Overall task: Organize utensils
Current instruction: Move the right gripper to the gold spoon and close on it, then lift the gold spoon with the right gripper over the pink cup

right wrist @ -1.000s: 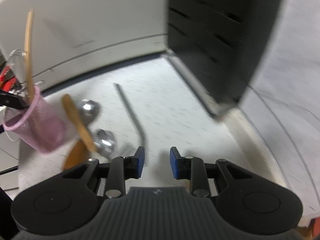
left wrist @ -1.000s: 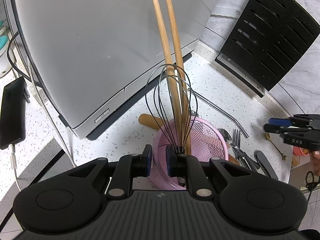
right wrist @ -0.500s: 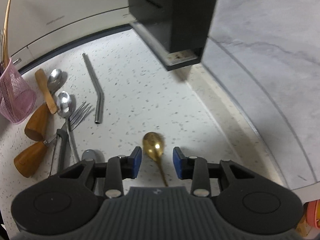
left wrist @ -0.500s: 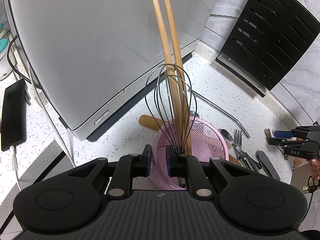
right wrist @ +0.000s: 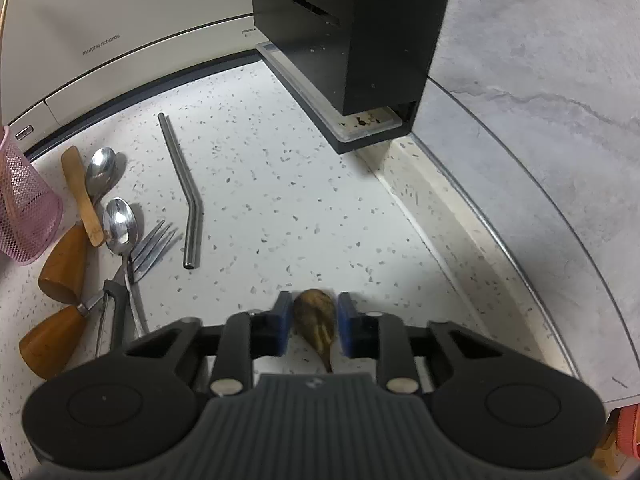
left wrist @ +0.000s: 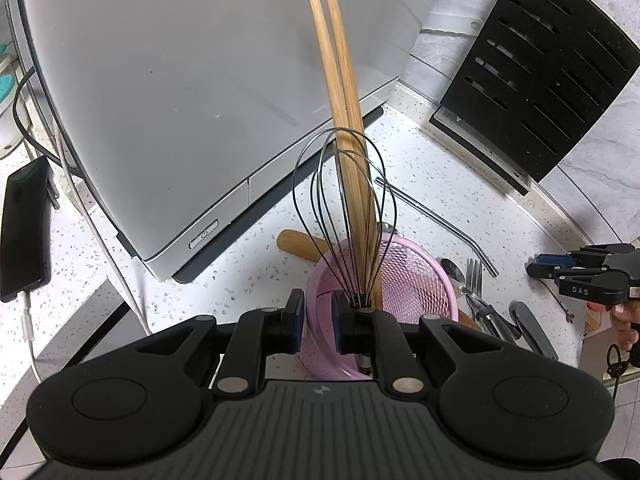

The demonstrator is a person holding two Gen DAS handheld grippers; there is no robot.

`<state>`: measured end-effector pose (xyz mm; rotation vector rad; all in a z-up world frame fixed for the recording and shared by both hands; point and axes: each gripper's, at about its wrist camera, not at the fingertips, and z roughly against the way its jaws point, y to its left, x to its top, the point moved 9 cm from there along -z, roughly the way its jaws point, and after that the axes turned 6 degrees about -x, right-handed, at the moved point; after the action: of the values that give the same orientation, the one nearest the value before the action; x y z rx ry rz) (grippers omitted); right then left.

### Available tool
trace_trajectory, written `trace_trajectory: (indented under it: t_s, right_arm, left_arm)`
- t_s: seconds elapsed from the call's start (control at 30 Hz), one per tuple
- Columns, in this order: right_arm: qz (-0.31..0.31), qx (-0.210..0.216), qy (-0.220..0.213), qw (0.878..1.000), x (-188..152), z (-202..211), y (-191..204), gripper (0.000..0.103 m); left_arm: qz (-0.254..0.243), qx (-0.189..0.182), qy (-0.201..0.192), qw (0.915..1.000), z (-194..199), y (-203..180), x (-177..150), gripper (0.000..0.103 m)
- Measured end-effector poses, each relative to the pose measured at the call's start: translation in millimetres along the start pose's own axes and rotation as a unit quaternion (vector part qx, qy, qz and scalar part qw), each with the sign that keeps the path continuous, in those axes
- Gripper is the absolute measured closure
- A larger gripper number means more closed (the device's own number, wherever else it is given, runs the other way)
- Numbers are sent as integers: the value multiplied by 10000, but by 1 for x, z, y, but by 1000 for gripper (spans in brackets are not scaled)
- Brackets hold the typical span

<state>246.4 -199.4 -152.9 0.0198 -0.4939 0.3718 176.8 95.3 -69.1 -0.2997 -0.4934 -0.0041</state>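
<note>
The rim of the pink mesh holder (left wrist: 404, 276) is clamped by the left gripper (left wrist: 317, 322), w/ whisk (left wrist: 344, 208) & chopsticks (left wrist: 340, 92) standing inside. The gold spoon (right wrist: 315, 314) lies flat near the surface's (right wrist: 280, 184) right edge; its bowl sits between the fingers (right wrist: 283, 326) of the right gripper (right wrist: 315, 328), which are closing, pads not yet seen pressing.

Risks, as judged:
- Bowl is rounded & slick, so it could be squirted out or spun as the pads meet it.
- Fingertips may be scraped on the surface.
- Holder could be tipped if the left grip is shifted, spilling the tall items.
</note>
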Motion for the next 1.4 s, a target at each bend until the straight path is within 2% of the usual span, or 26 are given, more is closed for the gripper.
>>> trace_trajectory:
  t_s: [0.23, 0.37, 0.8, 1.1, 1.4]
  right_arm:
    - [-113, 17, -20, 9999, -4, 3, -4, 82]
    - [-183, 60, -94, 9998, -4, 11, -4, 83]
    - [-243, 318, -734, 9965, 25, 64, 7, 83]
    - [-159, 522, -1094, 9925, 50, 90, 29, 83]
    - [57, 923, -1517, 9841, 86, 115, 76, 83]
  left_arm:
    - [-1, 16, 2, 10000, 0, 0, 0, 87]
    - [-12, 80, 170, 9998, -8, 1, -4, 87]
    - [2, 52, 177, 9998, -10, -4, -4, 84]
    - [32, 15, 153, 9999, -7, -2, -4, 84]
    - [77, -36, 129, 9999, -4, -1, -4, 84]
